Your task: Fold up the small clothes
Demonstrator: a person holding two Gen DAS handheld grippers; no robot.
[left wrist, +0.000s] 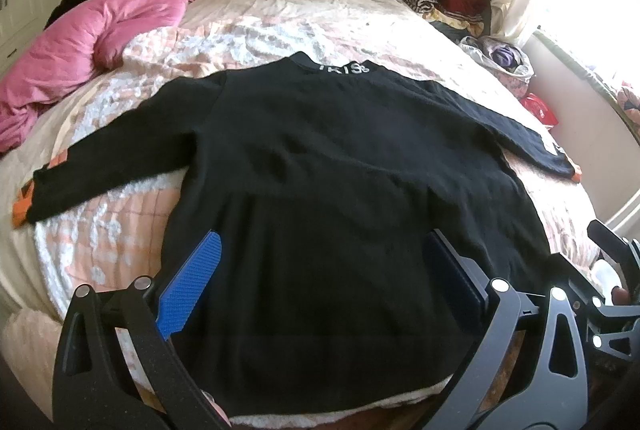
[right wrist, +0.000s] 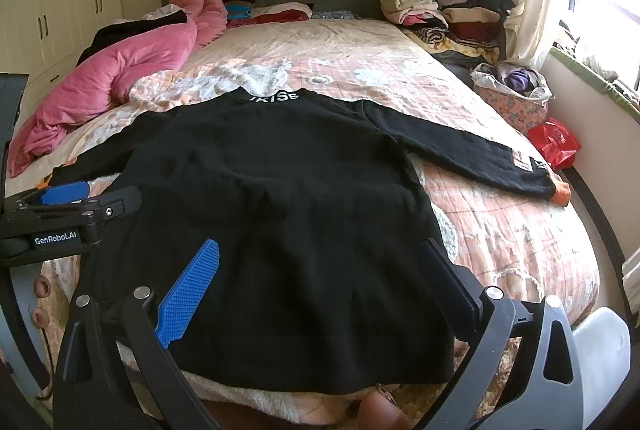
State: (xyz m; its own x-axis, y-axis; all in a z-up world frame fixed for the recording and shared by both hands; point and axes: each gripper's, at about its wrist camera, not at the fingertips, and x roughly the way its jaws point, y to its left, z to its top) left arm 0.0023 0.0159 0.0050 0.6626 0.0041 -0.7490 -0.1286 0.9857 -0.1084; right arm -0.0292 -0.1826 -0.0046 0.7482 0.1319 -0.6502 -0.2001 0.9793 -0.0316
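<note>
Sweater (left wrist: 320, 170), black, lies flat and spread on the bed (left wrist: 280, 18), sleeves out to both sides; left gripper (left wrist: 320, 262) and right gripper (right wrist: 320, 266) hover over its hem, both wide open, holding nothing

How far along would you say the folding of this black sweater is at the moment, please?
Done: the black sweater lies spread flat on the bed, both sleeves out to the sides, and folded piles sit by the headboard. In hand: nothing; the left gripper and right gripper hover open over the hem. Left: every fold of this sweater.
</note>
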